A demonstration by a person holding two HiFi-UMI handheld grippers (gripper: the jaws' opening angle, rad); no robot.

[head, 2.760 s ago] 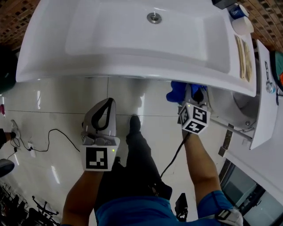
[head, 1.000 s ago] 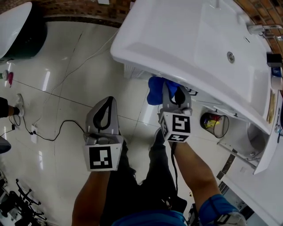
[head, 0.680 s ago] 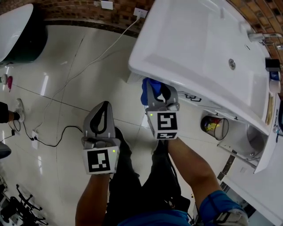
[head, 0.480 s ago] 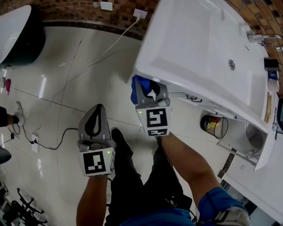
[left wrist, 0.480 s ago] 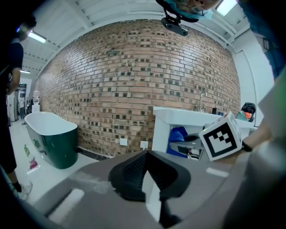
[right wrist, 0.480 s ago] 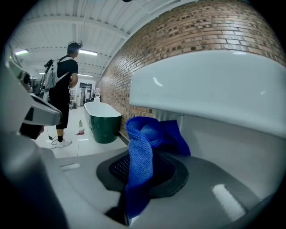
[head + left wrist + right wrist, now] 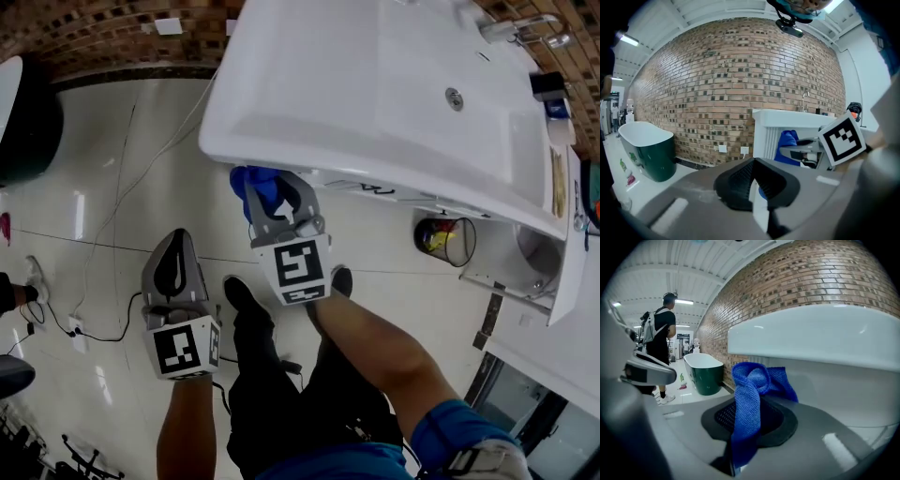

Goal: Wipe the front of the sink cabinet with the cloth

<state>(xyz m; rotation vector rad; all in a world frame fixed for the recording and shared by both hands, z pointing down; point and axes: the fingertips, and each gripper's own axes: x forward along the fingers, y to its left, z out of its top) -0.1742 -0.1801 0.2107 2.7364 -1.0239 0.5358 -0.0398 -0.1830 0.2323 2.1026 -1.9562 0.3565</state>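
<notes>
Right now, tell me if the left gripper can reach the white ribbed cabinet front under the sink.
Probably yes. The left gripper hangs empty over the floor, nothing between it and the white ribbed cabinet front; the right gripper, shut on the blue cloth, takes only one corner.

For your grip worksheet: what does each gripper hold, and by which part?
The right gripper pinches the blue cloth by a bunched strip; the left gripper holds nothing.
</notes>
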